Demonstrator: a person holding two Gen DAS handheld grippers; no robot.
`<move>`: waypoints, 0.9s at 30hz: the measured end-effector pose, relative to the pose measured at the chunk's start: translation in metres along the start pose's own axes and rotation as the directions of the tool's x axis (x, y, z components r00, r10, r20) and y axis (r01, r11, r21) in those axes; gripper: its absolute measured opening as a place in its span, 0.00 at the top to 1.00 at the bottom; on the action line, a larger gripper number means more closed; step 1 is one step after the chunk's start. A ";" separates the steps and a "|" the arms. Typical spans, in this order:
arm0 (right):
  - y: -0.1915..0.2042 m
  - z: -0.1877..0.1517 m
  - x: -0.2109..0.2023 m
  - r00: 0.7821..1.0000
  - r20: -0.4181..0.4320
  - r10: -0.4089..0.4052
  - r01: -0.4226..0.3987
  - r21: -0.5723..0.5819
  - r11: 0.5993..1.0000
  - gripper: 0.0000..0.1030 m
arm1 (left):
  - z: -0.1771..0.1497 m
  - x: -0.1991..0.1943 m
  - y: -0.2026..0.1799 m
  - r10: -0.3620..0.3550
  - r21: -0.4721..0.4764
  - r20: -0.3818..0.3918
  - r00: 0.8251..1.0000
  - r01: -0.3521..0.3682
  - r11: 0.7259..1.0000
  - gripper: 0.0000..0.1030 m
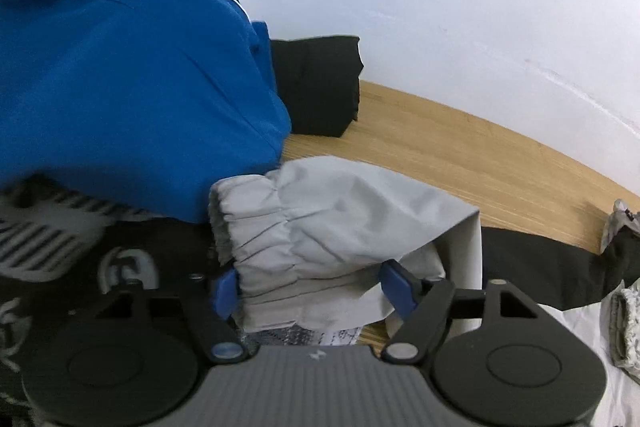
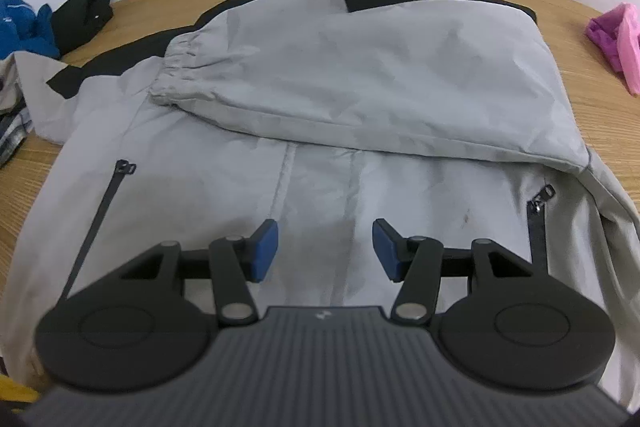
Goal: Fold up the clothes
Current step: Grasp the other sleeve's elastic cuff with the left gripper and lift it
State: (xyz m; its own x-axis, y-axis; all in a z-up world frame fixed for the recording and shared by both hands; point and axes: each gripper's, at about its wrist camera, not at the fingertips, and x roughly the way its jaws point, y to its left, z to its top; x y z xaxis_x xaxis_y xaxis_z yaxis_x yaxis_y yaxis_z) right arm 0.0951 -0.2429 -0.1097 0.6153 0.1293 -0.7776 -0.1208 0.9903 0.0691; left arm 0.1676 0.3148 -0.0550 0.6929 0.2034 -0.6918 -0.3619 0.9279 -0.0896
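A light grey jacket [image 2: 248, 183] with black panels lies front up on the wooden table [image 2: 600, 75]. Its right sleeve [image 2: 360, 79] is folded across the chest, elastic cuff [image 2: 176, 75] pointing left. My right gripper [image 2: 324, 251] is open and empty, hovering above the jacket's lower front. In the left wrist view the other sleeve's gathered cuff [image 1: 280, 227] lies between the blue pads of my left gripper [image 1: 312, 291], whose jaws stand wide apart around the cloth.
A blue garment [image 1: 120, 67] fills the left of the left wrist view, with a folded black garment [image 1: 320, 83] behind it against the white wall. A pink garment [image 2: 616, 35] lies at the table's right. Checked cloth [image 2: 12, 131] lies at the left edge.
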 end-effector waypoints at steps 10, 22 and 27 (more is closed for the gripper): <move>0.005 -0.002 -0.002 1.000 0.015 -0.005 0.006 -0.043 0.999 0.47 | 0.027 -0.048 0.023 0.055 -0.120 0.178 0.982 -0.034 0.992 0.69; -0.015 -0.016 -0.011 0.998 0.054 0.045 -0.045 0.003 0.999 0.47 | 0.072 -0.194 -0.132 -0.290 0.273 0.441 0.850 0.180 0.945 0.76; -0.052 -0.029 -0.030 0.994 0.109 0.025 -0.036 0.104 0.994 0.47 | 0.056 -0.234 -0.259 -0.594 0.507 0.344 0.727 0.389 0.769 0.80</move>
State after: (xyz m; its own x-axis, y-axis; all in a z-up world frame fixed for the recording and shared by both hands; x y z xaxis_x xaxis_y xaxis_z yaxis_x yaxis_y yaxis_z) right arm 0.0603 -0.3001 -0.1085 0.6937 0.1585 -0.7026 -0.0614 0.9850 0.1616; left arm 0.1346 0.0442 0.1703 0.9332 -0.2963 -0.2032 0.3075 0.9512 0.0253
